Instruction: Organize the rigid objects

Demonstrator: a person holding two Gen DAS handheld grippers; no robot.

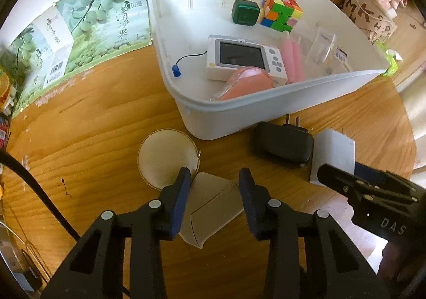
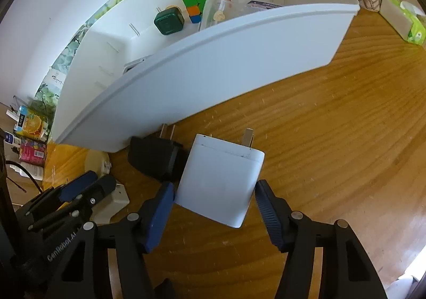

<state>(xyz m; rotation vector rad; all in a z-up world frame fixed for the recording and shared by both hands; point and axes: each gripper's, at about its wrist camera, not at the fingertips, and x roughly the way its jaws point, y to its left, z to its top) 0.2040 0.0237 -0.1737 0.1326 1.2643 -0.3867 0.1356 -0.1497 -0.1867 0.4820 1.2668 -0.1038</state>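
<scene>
A white bin (image 1: 239,117) on the wooden table holds a Rubik's cube (image 1: 282,11), a green square object (image 1: 245,12), a white handheld device with a screen (image 1: 245,59), pink items and a clear case. My left gripper (image 1: 215,179) is open, its fingers on either side of a beige wedge-shaped object (image 1: 213,208) lying on the table. My right gripper (image 2: 214,191) is open around a white charger (image 2: 221,179); a gap shows at the right finger. A black charger (image 2: 154,157) lies beside it against the bin (image 2: 213,72).
A round cream disc (image 1: 166,157) lies left of the left gripper. Printed boxes (image 1: 87,40) line the back wall. A paper bag (image 1: 372,13) and a tissue pack (image 2: 404,21) sit at the right. Drink cartons (image 2: 29,139) stand at the far left.
</scene>
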